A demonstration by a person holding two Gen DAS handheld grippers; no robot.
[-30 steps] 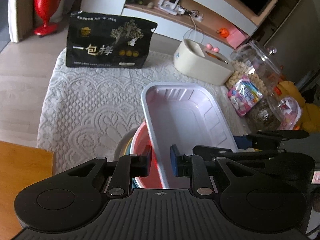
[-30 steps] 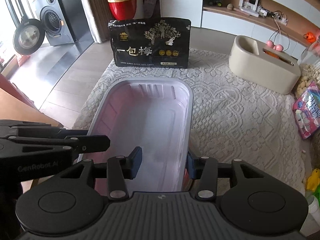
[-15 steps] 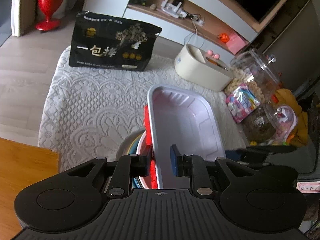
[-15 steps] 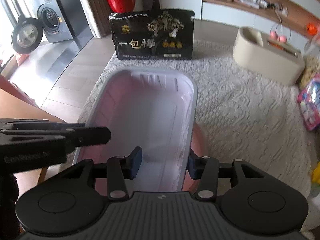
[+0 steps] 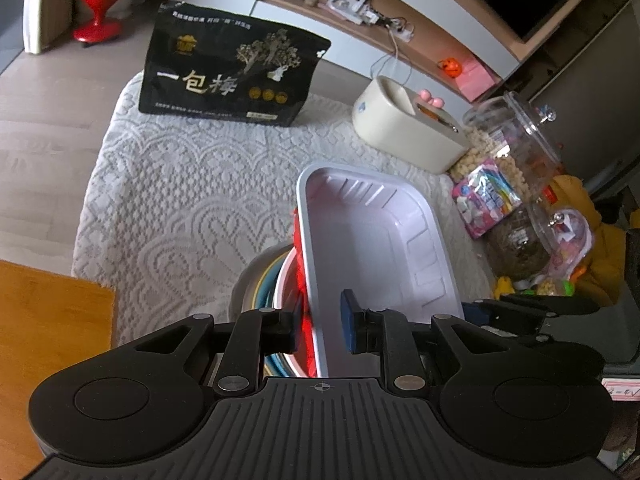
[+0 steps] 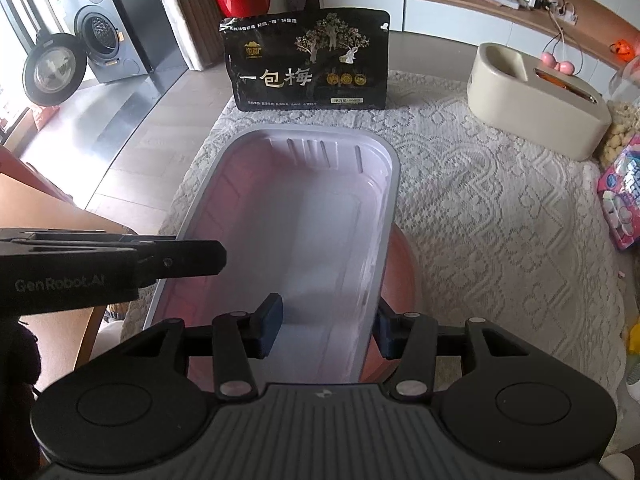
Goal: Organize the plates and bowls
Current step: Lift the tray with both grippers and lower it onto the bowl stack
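Since a second ago we are lifting the white tray higher off the stacked bowls; left gripper is clamping its left rim and a red one beneath. Right view: right gripper is pinching the right wall; we are keeping it level.
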